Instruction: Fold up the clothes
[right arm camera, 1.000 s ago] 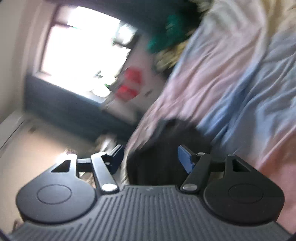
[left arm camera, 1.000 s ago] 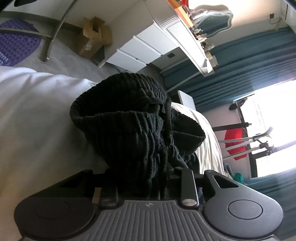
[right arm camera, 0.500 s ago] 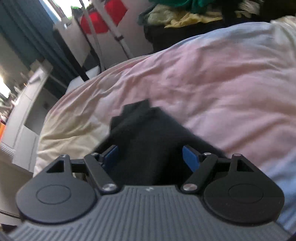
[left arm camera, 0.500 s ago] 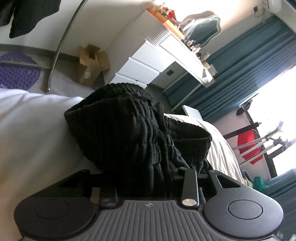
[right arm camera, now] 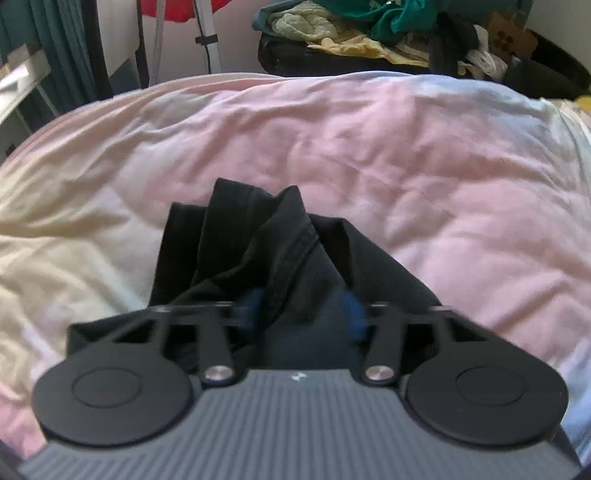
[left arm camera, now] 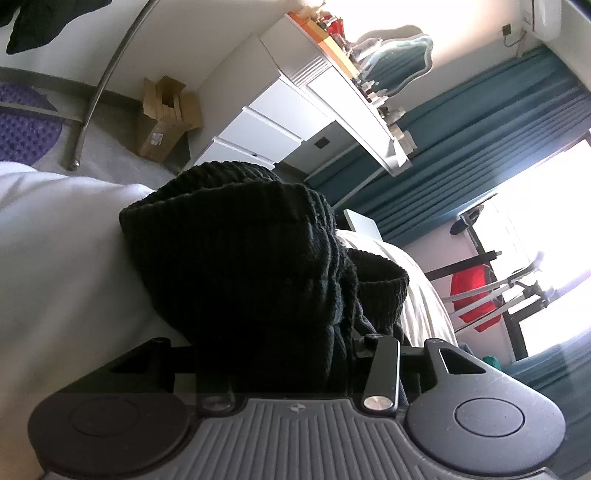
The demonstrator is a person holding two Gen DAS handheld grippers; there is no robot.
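Observation:
A black ribbed knit garment point(left arm camera: 240, 258) is bunched up on the white bedding point(left arm camera: 55, 240). It rises from between the jaws of my left gripper point(left arm camera: 280, 332) and hides the fingertips. Those jaws are opening, with the knit still filling the gap. In the right wrist view a smoother black part of the clothing point(right arm camera: 236, 236) lies crumpled on the pink and cream duvet point(right arm camera: 406, 166). My right gripper point(right arm camera: 301, 306) points down at it. Its jaws are closing, the blue pads point(right arm camera: 253, 306) are blurred, and a seamed fold is caught between them.
Past the bed stand a white dresser point(left arm camera: 280, 110), an open cardboard box point(left arm camera: 162, 114) on the floor and teal curtains point(left arm camera: 480, 140). A red item point(left arm camera: 472, 291) hangs on a rack by the window. A heap of mixed clothes point(right arm camera: 369, 29) sits beyond the duvet's far edge.
The right gripper swung from facing the window down over the duvet, and its blue pads came in from wide apart onto a fold of black cloth. The left gripper dipped a little, its fingers slightly wider.

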